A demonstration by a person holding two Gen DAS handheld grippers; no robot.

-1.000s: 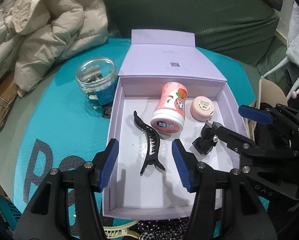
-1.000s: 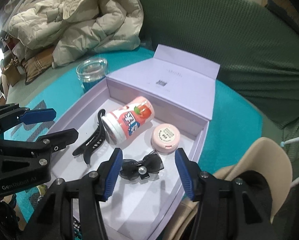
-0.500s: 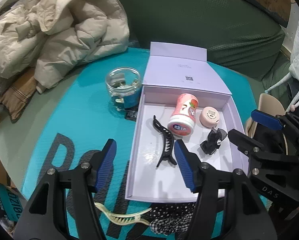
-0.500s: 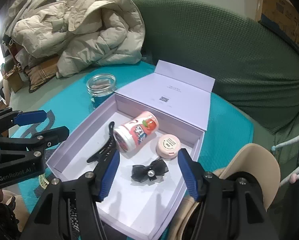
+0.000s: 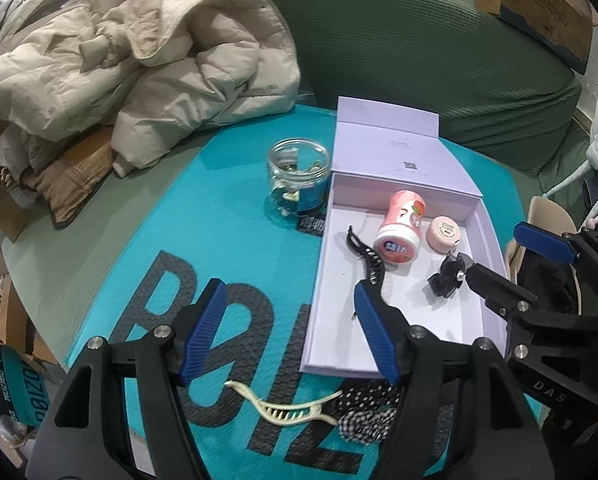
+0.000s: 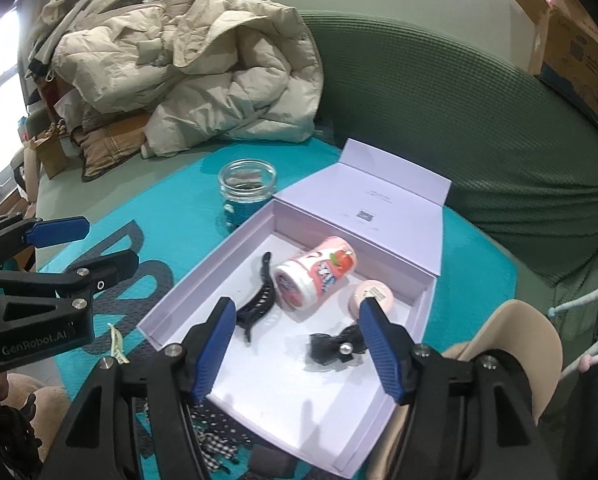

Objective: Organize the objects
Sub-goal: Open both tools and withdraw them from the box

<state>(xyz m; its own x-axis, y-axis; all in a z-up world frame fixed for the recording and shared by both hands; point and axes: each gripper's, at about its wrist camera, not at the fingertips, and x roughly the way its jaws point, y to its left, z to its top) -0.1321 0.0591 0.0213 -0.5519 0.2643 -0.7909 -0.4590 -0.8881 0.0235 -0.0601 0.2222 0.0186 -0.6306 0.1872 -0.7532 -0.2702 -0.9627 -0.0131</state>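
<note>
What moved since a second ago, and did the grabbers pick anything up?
Both grippers pulled back and up, away from the purple box, so it looks smaller now. The left gripper and right gripper have open, empty jaws. The black hair clip, pink bottle, round pink tin and black bow stayed put.

- Left wrist view is looking down past its jaws, lilac cardboard box [image 5: 395, 364] ahead-right.
- Right wrist view is facing the same box [image 6: 203, 280] between its jaws, nearer.

Matt card box [image 5: 399, 168], clear glass jar [image 5: 297, 178]
</note>
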